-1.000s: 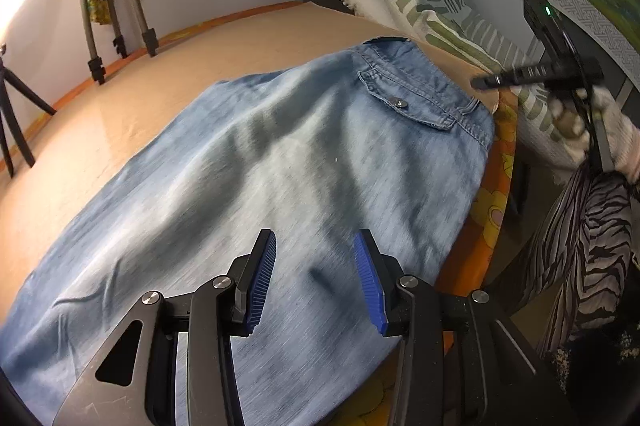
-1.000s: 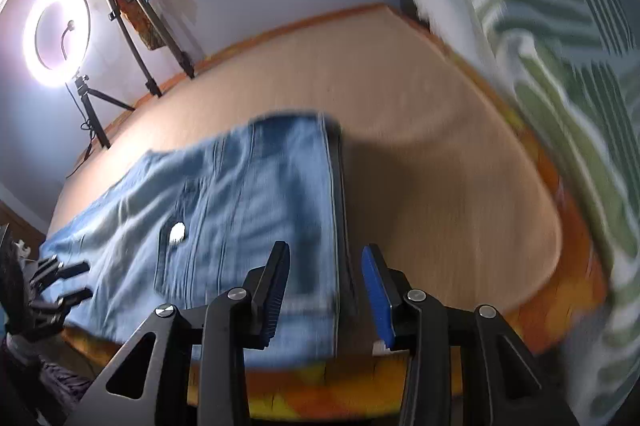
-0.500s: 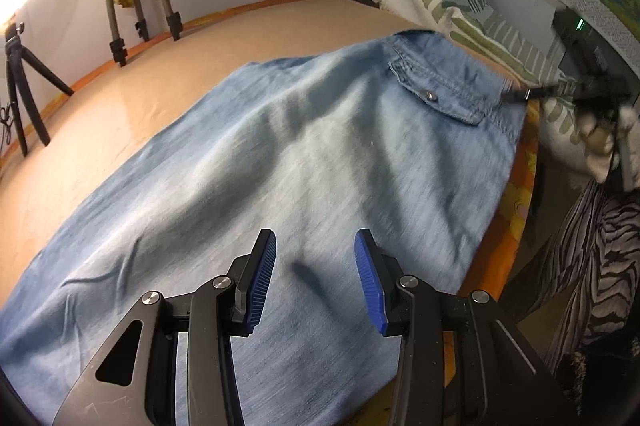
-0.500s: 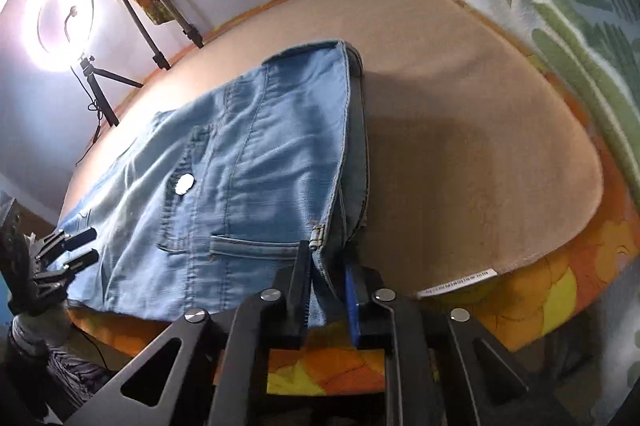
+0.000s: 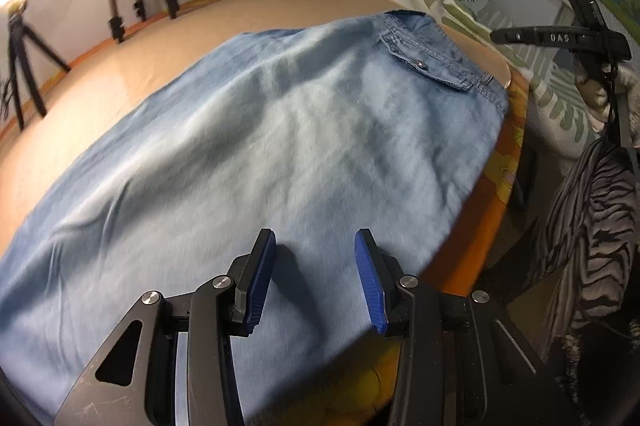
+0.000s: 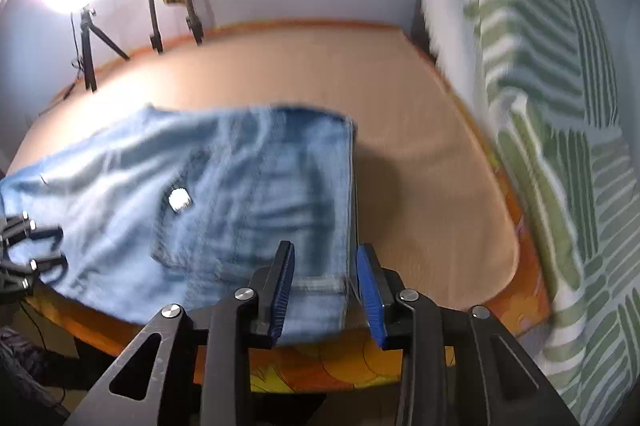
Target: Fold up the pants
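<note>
While the pants [image 5: 280, 130] lie spread flat on the tan table [image 5: 120, 86], waistband near its right end and one long edge along the near rim, the left gripper [image 5: 315, 278] hovers over the denim with jaws parted, holding nothing. Right gripper [image 6: 326, 290]: jaws opening above the waistband corner, pads clear of the cloth.

The left gripper [image 5: 315, 280] points steeply downward, its blue-padded jaws parted with a clear gap and gripping nothing. The right gripper [image 6: 326, 290] also tilts steeply down; its jaws are opening, the pads not pressing on anything. In the left wrist view the right gripper [image 5: 560, 36] shows at the far right, held in a hand [image 5: 596, 86] that is partly hidden behind it.
</note>
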Action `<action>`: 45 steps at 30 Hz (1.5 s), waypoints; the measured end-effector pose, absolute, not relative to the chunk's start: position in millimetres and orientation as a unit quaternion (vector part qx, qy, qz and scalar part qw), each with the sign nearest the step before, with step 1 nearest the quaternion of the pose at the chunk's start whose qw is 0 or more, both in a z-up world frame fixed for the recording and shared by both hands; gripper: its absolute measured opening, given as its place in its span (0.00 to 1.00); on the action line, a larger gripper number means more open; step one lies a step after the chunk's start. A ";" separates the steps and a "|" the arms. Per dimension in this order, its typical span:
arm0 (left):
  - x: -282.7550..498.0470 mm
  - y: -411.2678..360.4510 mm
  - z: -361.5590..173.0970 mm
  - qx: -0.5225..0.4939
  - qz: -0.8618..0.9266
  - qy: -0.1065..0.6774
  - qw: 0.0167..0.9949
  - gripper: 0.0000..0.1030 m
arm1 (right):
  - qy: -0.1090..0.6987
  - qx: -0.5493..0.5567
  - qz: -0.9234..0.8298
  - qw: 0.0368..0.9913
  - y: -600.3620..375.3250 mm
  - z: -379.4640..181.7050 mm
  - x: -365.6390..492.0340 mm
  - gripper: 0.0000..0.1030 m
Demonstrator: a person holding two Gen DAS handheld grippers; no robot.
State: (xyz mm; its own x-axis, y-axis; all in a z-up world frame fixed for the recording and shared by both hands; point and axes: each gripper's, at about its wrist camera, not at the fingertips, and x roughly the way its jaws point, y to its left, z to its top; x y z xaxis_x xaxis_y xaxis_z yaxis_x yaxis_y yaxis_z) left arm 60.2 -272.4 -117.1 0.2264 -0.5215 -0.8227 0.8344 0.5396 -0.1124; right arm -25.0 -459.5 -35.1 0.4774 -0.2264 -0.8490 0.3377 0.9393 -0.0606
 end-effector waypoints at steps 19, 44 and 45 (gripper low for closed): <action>99.3 18.9 -63.9 0.005 -0.111 0.402 0.909 0.44 | 0.433 -0.038 0.200 0.878 -221.4 -26.6 104.8 0.35; 103.0 278.5 -126.9 -0.224 0.202 0.426 0.853 0.46 | 0.467 -0.092 0.384 0.791 -111.1 -103.9 94.6 0.41; 104.5 278.8 -128.2 -0.219 0.206 0.429 0.852 0.46 | 0.466 -0.094 0.387 0.790 -110.1 -104.1 92.8 0.41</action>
State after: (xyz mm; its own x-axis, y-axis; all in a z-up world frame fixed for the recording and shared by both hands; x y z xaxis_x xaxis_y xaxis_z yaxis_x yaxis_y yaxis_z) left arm 104.5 278.8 -128.2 0.5471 0.1626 -0.8211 -0.5391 0.8189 -0.1970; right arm 92.8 -110.1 -104.1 0.2665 0.5236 -0.8092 -0.6992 0.6829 0.2115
